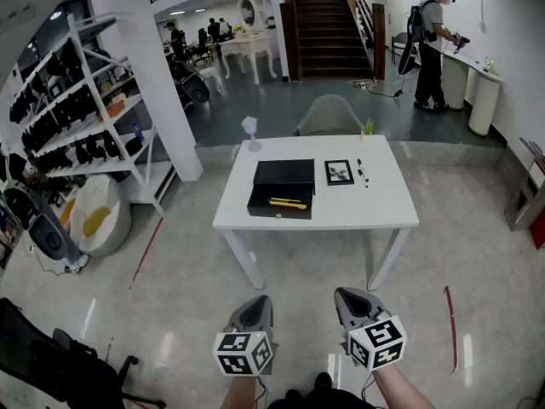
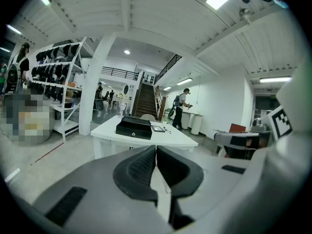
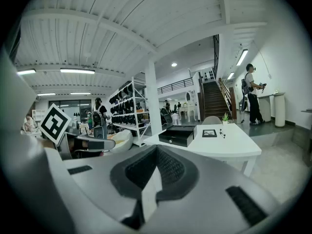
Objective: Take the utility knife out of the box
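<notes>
Head view: high, tilted steeply down, well back from the white surface (image 1: 375, 203). Both gripper views: low, near level, side by side, facing it from afar. All three share the surface and the black box (image 1: 283, 175).

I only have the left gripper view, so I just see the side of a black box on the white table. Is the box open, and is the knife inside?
Observer: Yes. In the head view the box is open, with its lid laid back behind it.
Operator: And the knife?
Observer: A yellow utility knife lies in the front half of the box.
Operator: What are the right tongs doing?
Observer: The right tongs are shut with nothing between them, well short of the table.
</notes>
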`<move>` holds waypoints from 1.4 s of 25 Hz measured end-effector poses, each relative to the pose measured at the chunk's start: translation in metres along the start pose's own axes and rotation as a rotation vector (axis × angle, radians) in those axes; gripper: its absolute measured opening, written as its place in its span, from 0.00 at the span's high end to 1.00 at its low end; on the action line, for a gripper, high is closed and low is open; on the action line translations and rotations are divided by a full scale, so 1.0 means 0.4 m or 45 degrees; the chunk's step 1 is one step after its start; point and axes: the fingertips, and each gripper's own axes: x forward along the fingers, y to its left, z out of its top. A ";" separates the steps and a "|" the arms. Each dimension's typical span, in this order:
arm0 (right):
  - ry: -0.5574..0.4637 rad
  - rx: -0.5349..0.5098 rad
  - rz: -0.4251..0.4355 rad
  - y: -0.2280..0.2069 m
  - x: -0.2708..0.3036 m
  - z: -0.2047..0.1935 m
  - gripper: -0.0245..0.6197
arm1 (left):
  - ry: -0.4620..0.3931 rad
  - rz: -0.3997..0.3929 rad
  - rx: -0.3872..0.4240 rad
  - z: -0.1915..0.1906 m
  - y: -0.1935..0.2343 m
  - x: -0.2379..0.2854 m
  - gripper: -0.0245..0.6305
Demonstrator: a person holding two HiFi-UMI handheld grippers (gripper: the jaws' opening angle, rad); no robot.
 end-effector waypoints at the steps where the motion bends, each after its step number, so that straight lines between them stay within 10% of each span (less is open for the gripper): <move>1: 0.000 0.002 0.002 -0.008 0.004 0.003 0.96 | 0.000 0.000 0.002 0.005 -0.002 0.008 0.94; 17: 0.009 0.029 0.002 -0.093 0.017 -0.001 0.95 | 0.012 0.001 0.006 0.005 -0.037 0.068 0.94; 35: 0.061 0.049 0.074 -0.156 0.122 -0.004 0.73 | 0.037 0.058 -0.031 0.002 0.009 0.147 0.94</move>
